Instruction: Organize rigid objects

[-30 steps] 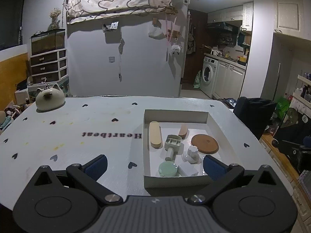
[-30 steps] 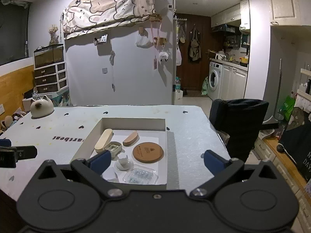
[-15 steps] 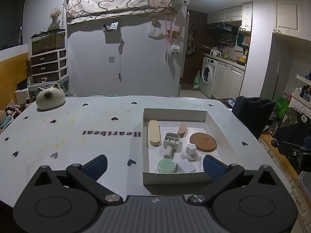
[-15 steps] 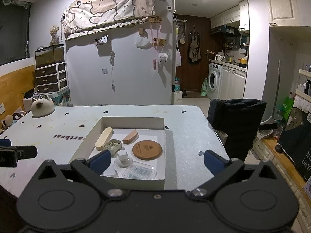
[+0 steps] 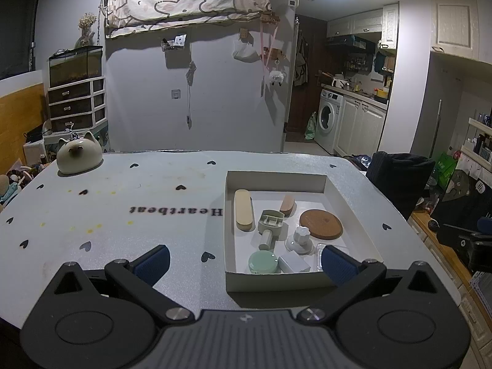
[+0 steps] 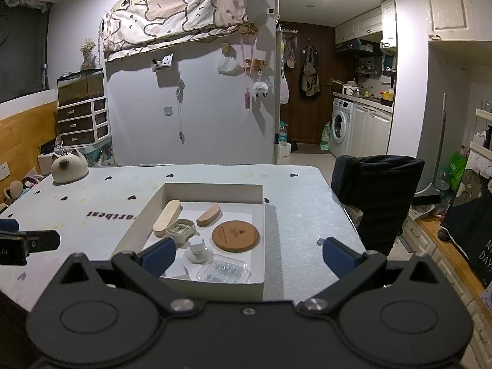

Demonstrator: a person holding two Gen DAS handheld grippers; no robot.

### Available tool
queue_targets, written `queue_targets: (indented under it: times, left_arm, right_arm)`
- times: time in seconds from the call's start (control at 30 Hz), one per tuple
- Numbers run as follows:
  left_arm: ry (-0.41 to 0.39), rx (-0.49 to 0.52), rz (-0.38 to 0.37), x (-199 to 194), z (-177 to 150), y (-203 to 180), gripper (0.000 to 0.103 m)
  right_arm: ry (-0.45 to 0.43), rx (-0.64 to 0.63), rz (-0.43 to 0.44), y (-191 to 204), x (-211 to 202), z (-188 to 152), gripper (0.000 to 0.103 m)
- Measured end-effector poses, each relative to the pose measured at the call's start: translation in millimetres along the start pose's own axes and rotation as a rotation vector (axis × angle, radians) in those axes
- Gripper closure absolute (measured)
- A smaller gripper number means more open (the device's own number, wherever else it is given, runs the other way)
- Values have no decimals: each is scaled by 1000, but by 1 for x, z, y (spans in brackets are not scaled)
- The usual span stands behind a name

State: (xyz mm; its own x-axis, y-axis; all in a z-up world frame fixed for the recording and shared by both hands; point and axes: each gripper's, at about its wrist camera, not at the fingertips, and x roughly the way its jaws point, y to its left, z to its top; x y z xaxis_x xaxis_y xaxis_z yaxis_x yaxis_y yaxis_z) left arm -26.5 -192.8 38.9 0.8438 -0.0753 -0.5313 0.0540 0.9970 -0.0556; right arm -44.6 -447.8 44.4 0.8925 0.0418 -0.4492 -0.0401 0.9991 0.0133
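A shallow white box (image 5: 276,181) (image 6: 212,188) sits on the table and holds several small items: a beige oblong case (image 5: 243,210) (image 6: 166,217), a cork coaster (image 5: 320,224) (image 6: 235,235), a pale green round tin (image 5: 263,261), a white knob on a disc (image 5: 300,239) (image 6: 197,250), a clear blister pack (image 6: 223,272). My left gripper (image 5: 244,261) hovers open at the box's near left corner. My right gripper (image 6: 249,255) hovers open above the box's near edge. Both hold nothing.
A cat-shaped ceramic pot (image 5: 78,156) (image 6: 69,167) stands at the table's far left. The white tablecloth (image 5: 138,203) carries small hearts and the word Heartbeat. A black chair (image 6: 378,196) stands by the table's right edge.
Both grippers have drawn back and up a little, so the box sits slightly farther off in each view. Nothing was taken hold of.
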Motion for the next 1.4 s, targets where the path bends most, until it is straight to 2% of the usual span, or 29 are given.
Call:
queue_targets:
  times: [1.4]
  left_arm:
    - [3,-2,0,-1,-1,-5,0]
  right_arm:
    - [2,0,1,0,-1,2,0]
